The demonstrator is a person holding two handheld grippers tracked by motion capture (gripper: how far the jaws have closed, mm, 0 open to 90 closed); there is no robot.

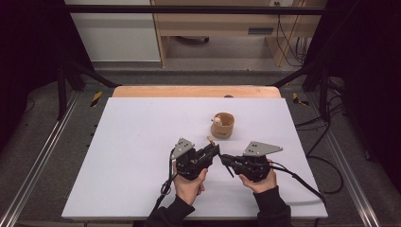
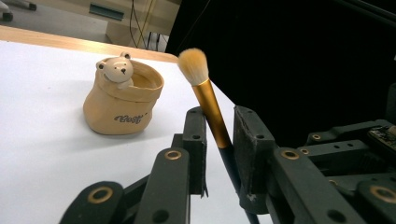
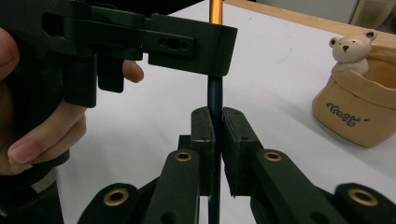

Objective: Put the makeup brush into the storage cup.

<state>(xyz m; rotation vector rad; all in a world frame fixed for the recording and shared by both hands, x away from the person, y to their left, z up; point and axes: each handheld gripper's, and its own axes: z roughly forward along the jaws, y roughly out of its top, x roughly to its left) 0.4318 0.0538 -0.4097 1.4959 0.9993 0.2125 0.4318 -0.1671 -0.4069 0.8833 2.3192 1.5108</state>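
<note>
Hands come in from the bottom middle of the high view, one black gripper in each. The left gripper (image 1: pixel 213 152) and the right gripper (image 1: pixel 226 160) meet tip to tip just below the middle of that picture, over the white table (image 1: pixel 142 142).

Between them is a makeup brush (image 2: pixel 212 109). It has a soft, pale, fluffy tip, a shiny gold neck and a dark handle. In the left gripper view the brush stands a bit tilted in the middle of the picture, with its fluffy tip up near the top middle. The two black jaws there sit on both sides of the gold neck. The right one touches it, but I see a thin gap on the left side, so I cannot tell if the pinch is tight.

In the right gripper view the dark handle (image 3: pixel 215 98) runs straight up the middle of the picture. The right gripper's jaws are pressed together on it and pinch it firmly. The left gripper sits across the top of that picture, higher up the brush, with a person's fingers (image 3: pixel 32 140) wrapped around it at the left edge.

A small tan pot (image 1: pixel 222 125) with a little bear on its rim sits on the table, just above the grippers in the high view and a bit to the right. Nothing touches it.
</note>
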